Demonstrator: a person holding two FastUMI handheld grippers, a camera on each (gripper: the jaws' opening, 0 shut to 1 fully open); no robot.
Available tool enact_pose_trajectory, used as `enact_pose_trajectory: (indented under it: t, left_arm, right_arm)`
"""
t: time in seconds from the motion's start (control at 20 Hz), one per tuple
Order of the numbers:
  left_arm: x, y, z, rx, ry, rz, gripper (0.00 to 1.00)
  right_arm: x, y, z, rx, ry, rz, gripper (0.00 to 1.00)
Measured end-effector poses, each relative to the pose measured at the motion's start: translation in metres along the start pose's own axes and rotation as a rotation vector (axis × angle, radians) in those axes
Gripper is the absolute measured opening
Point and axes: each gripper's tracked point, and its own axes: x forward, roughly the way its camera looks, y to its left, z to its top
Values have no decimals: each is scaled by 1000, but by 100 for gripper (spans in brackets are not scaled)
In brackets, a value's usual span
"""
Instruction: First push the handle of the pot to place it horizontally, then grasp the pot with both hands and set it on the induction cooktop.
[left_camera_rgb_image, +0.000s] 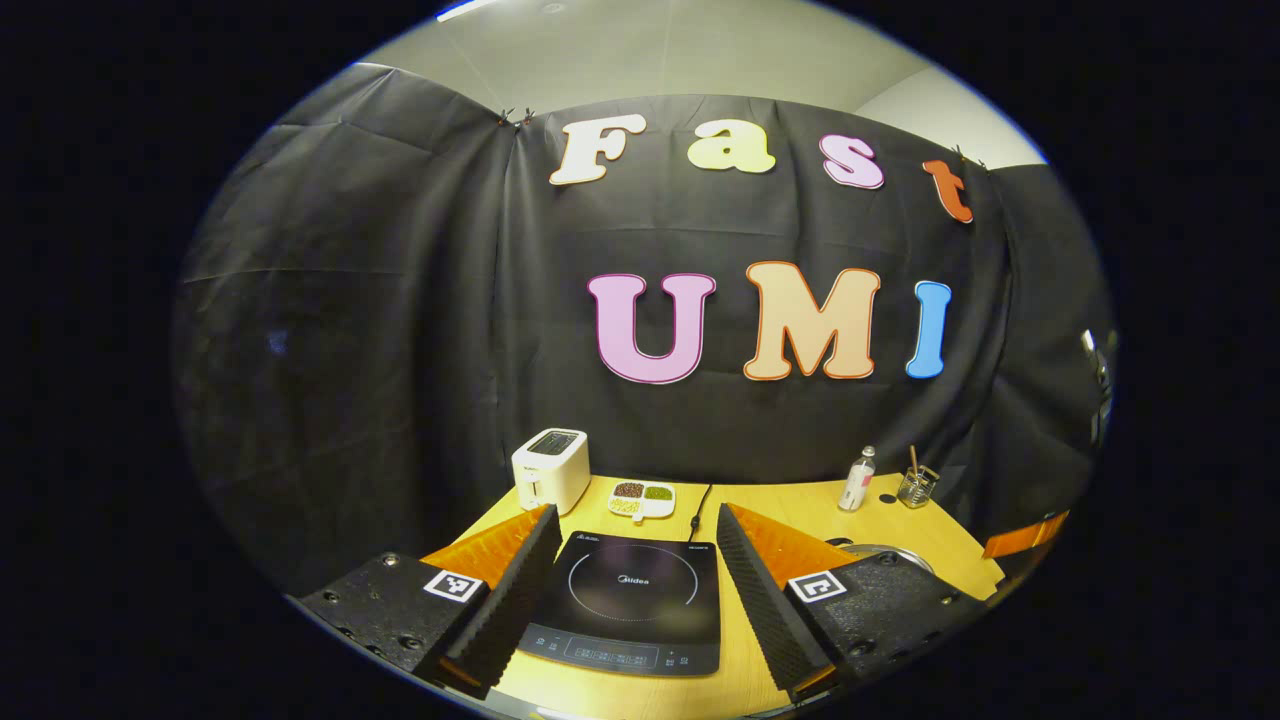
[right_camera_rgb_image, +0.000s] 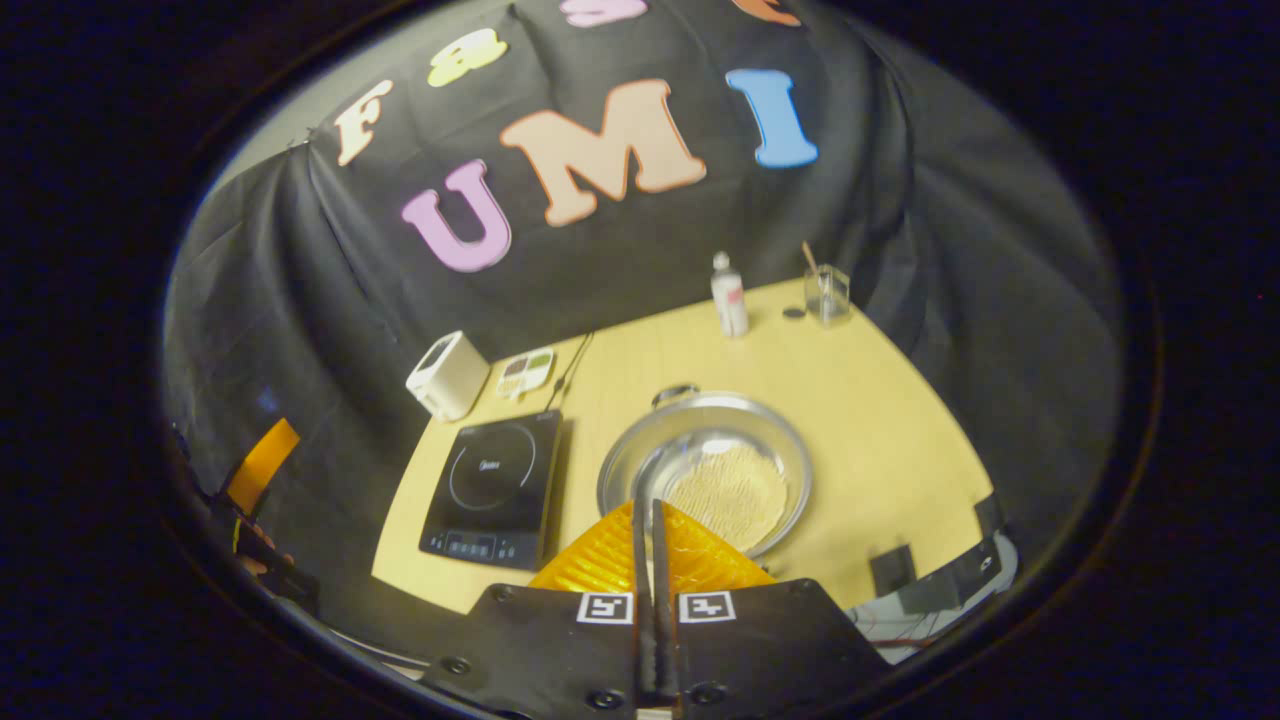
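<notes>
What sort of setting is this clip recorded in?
Probably a mock kitchen set up in a recording booth: a wooden table against a black cloth wall, holding an induction cooktop, a toaster and a metal pot.

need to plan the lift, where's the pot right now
In the right gripper view, the pot sits on the table right of the induction cooktop.
</notes>
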Motion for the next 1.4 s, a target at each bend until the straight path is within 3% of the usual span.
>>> enact_pose_trajectory:
  t: [0.2, 0.35, 0.5, 0.55, 0.6, 0.8, 1.4]
  left_arm:
    - [2, 6, -8, 7, 18, 9, 95]
    - [6, 8, -17, 8, 36, 11, 92]
    - [6, 14, -20, -8, 55, 28, 95]
    - [5, 15, -23, -15, 61, 32, 92]
    - [6, 18, -24, -18, 65, 39, 95]
    - [4, 27, -27, -10, 73, 58, 96]
    - [12, 34, -40, -8, 108, 68, 92]
  right_arm:
    - [26, -4, -48, 23, 161, -2, 2]
    - [43, 0, -71, 42, 229, 4, 0]
    - [60, -1, -92, 48, 293, 0, 2]
    - [67, -3, -100, 56, 320, -4, 2]
    - [71, -4, -108, 61, 343, -6, 2]
    - [90, -13, -137, 84, 427, -34, 2]
    - [131, -47, -158, 85, 492, -130, 2]
